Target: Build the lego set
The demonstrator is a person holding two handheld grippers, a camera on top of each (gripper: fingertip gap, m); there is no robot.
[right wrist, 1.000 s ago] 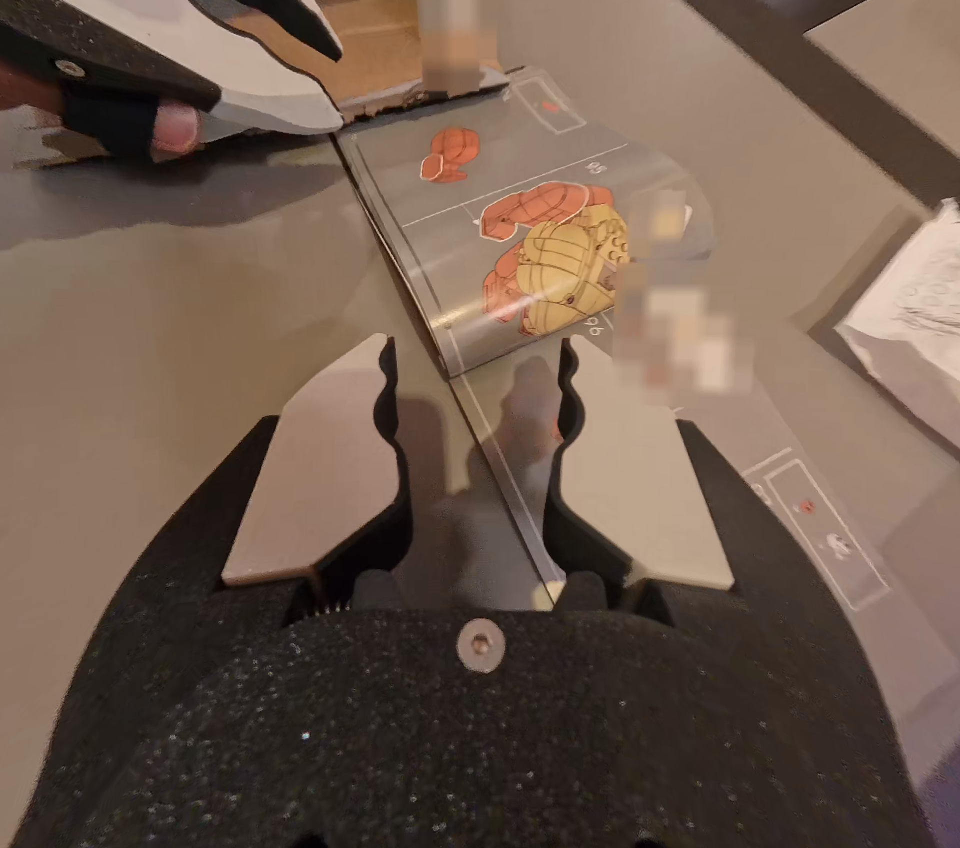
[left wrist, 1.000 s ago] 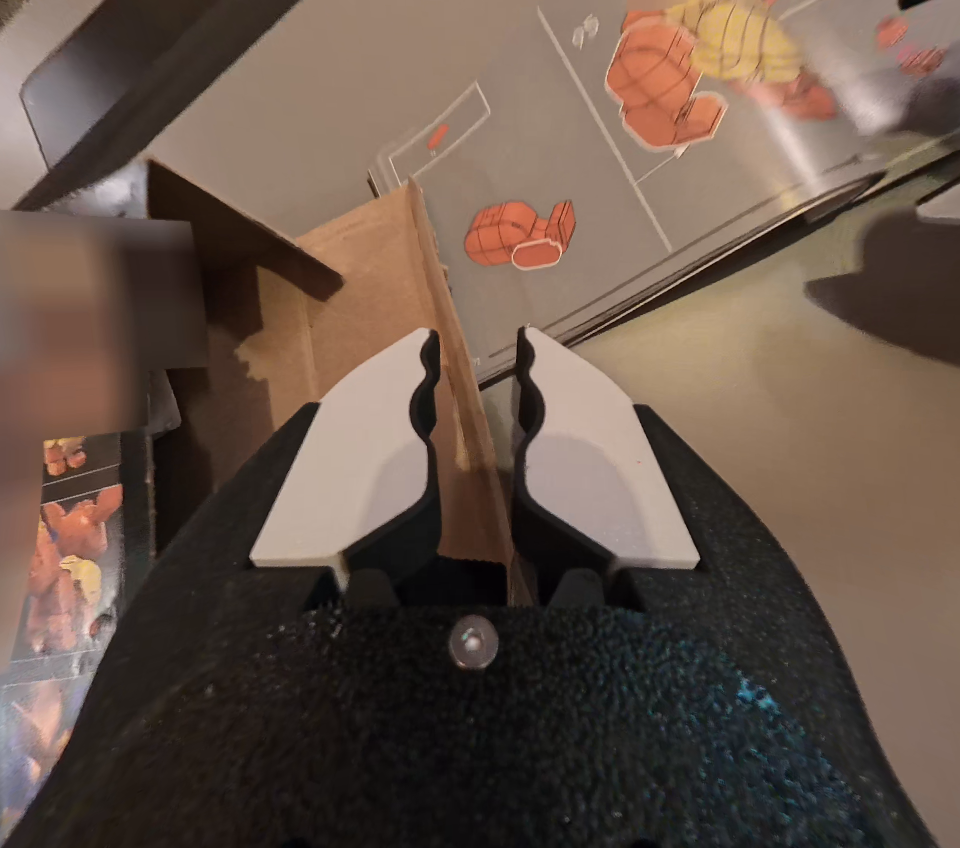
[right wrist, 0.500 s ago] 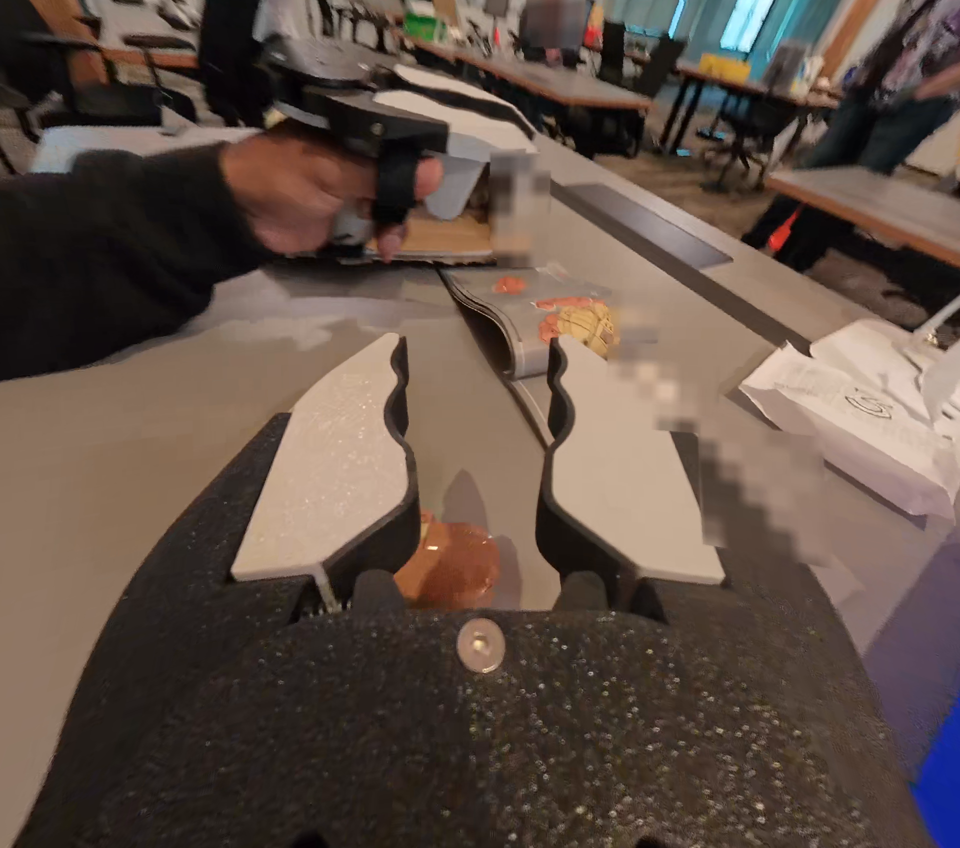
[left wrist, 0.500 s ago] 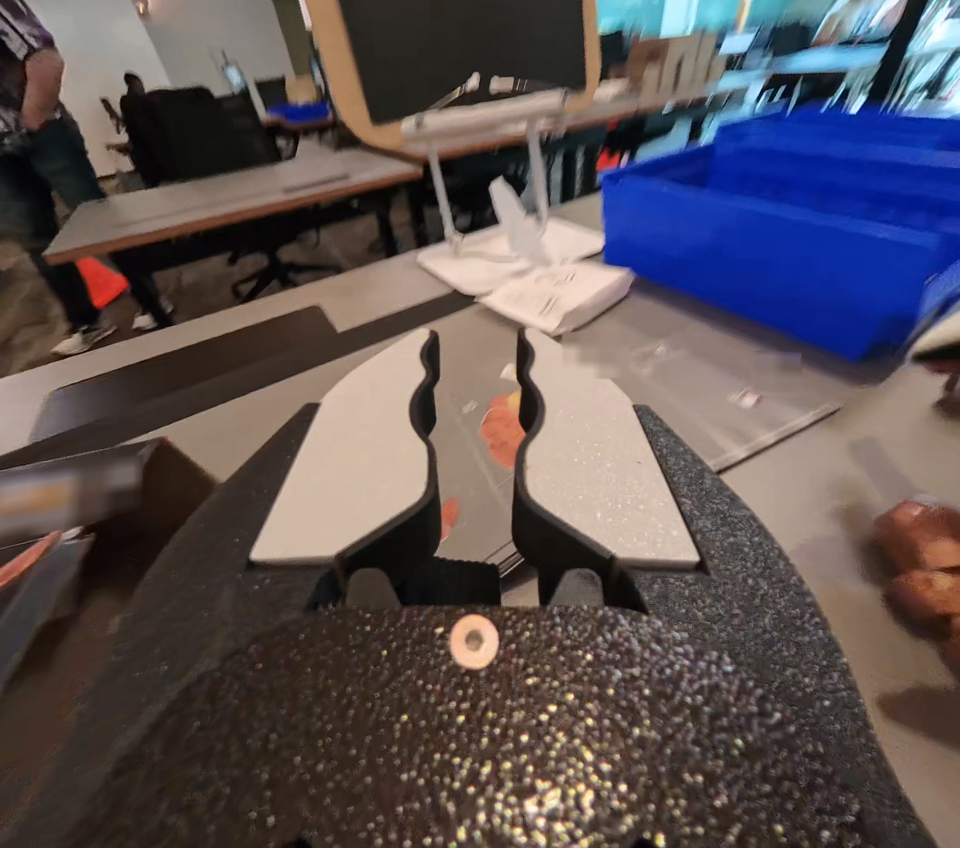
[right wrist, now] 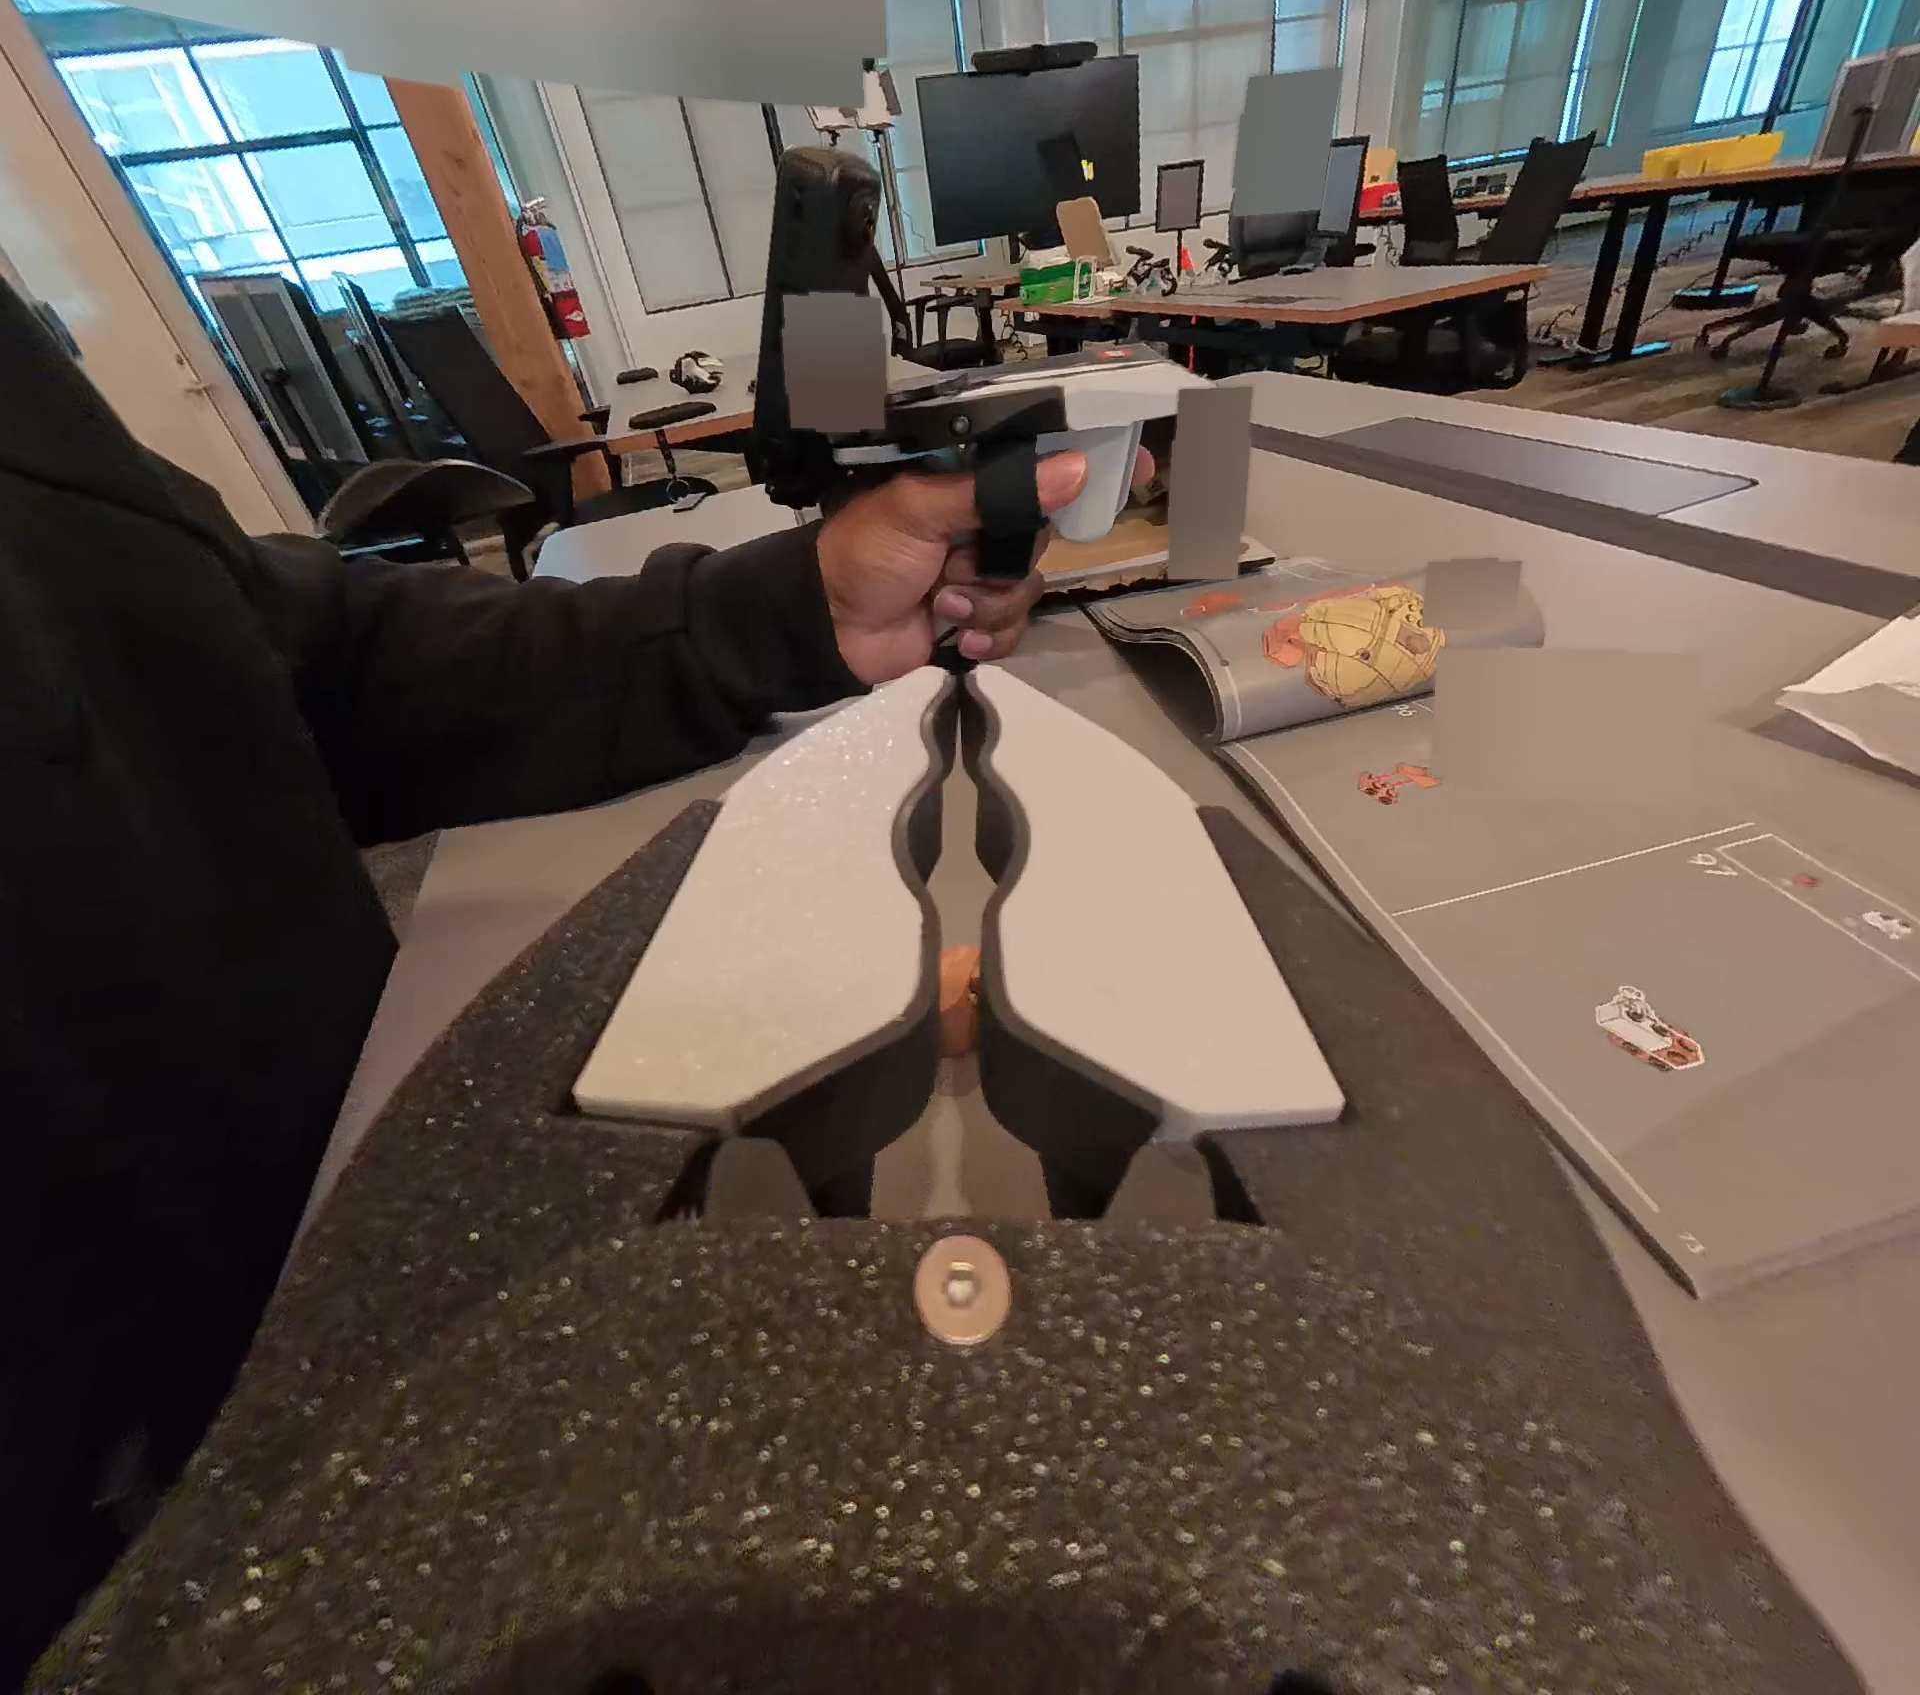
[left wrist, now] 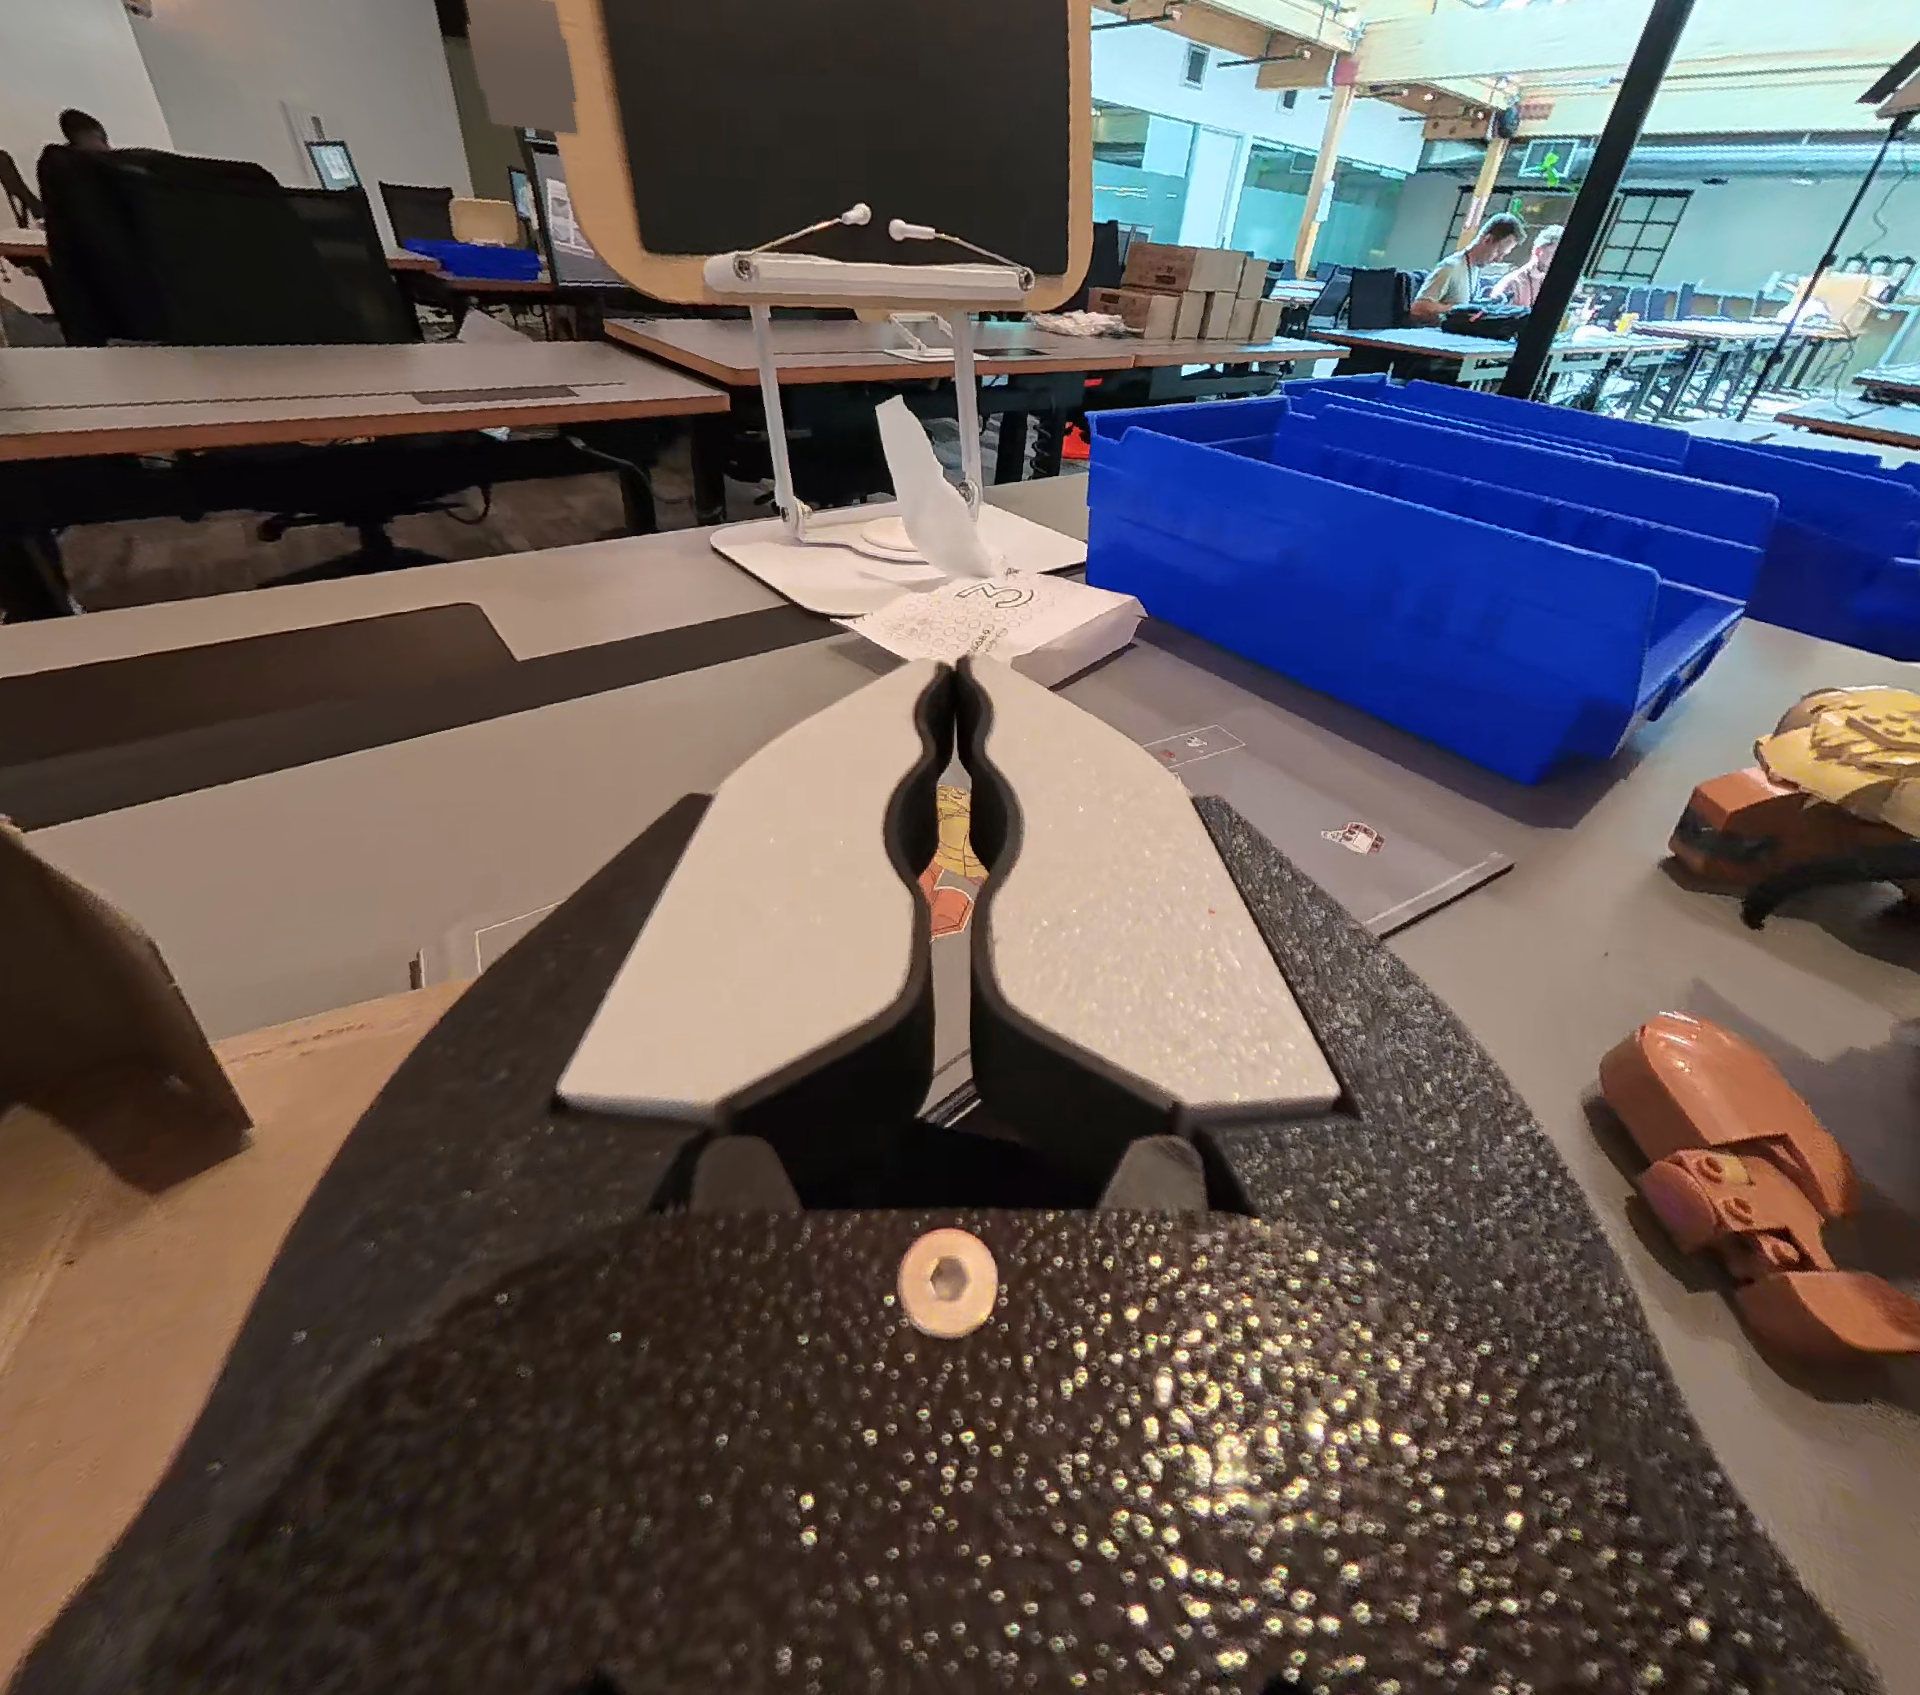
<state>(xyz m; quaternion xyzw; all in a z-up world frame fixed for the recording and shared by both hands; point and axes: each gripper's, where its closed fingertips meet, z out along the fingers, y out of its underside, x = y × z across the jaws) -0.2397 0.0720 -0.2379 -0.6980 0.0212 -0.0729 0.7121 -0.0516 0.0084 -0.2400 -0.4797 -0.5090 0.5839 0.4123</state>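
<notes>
Both grippers are closed tip to tip with nothing held. The left gripper hovers over the open instruction booklet; the right gripper hovers just beside that booklet, with an orange brick piece on the table beneath its fingers.

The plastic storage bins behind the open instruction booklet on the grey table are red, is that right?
Not quite: the plastic storage bins are blue, as the left wrist view shows. They do stand behind the open instruction booklet on the grey table.
</notes>
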